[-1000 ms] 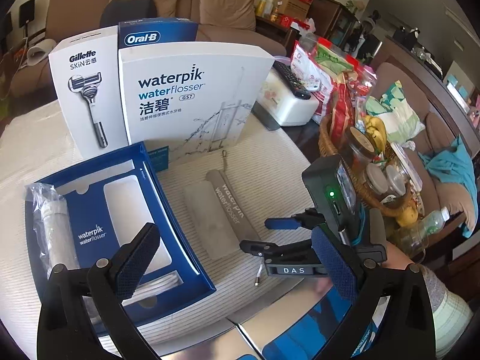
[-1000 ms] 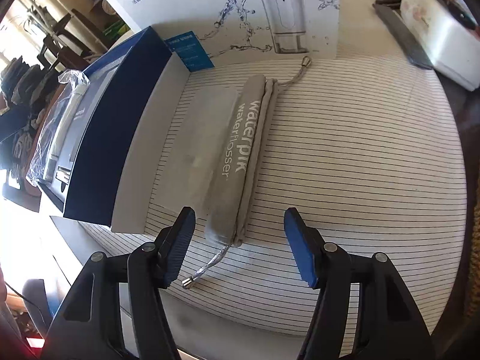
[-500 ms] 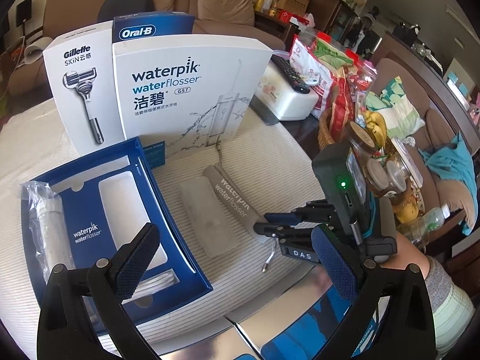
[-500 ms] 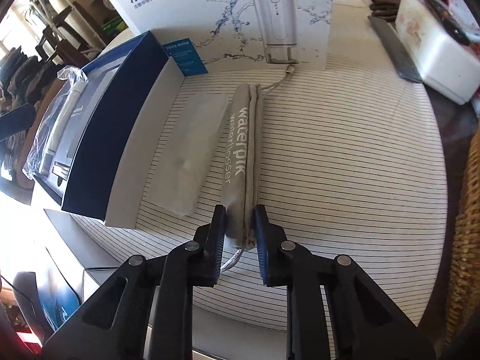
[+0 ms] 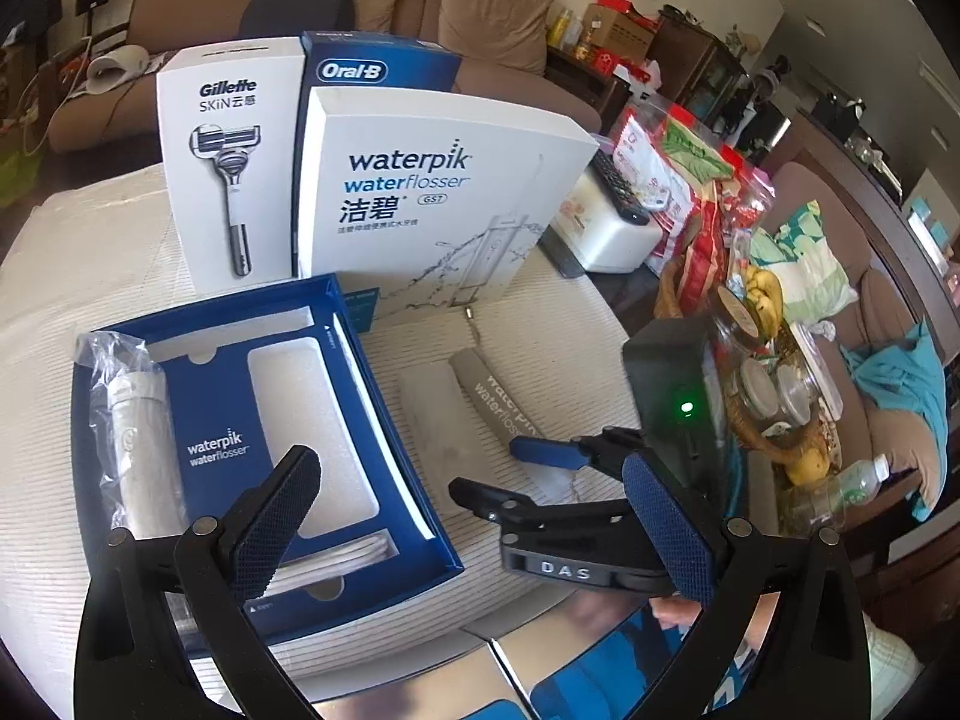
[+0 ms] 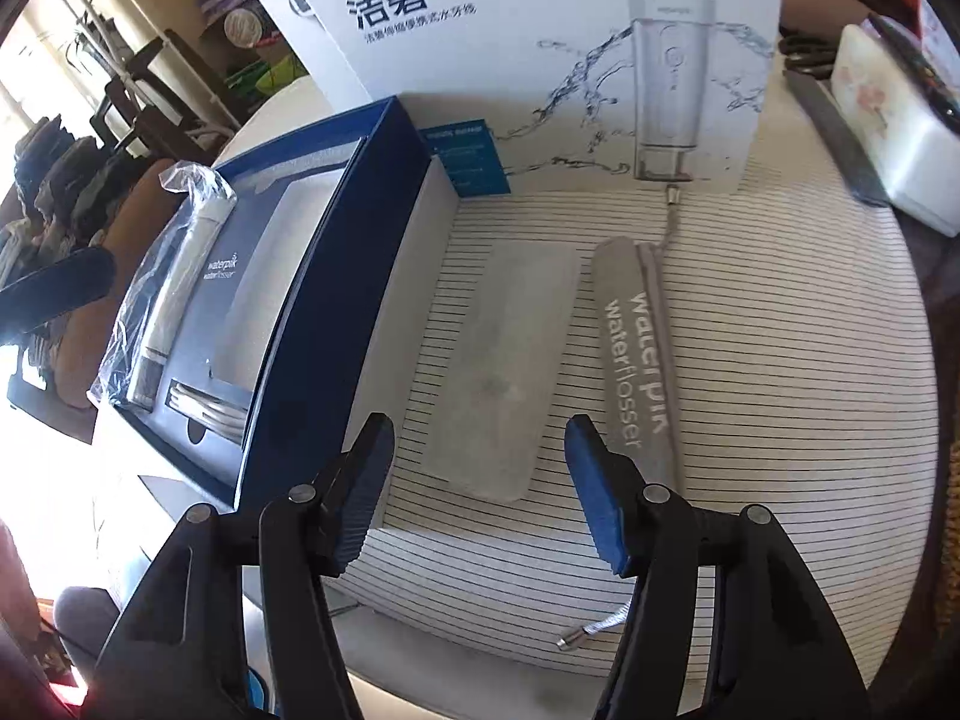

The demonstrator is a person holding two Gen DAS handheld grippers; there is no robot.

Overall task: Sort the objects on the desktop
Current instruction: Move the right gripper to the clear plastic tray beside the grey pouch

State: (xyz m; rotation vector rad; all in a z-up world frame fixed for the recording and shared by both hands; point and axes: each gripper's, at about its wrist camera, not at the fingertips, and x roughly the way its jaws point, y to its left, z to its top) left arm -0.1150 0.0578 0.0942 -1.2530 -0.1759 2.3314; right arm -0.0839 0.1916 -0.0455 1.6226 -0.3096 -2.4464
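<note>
Two pairs of tongs hang over the striped cloth on the table. The right tongs have just been opening; their jaws stand apart with nothing between the pads. The grey Waterpik pouch lies flat on the cloth, just beside the right blue pad, and its cord end lies near the cloth's front edge. A pale flat case lies between the pouch and the open blue box, in line with the gap of the jaws. To the right of the pouch the cloth is free up to its round edge. The white Waterpik carton stands upright and closes the far side. The left tongs are wide apart, empty, above the near corner of the blue box
</note>
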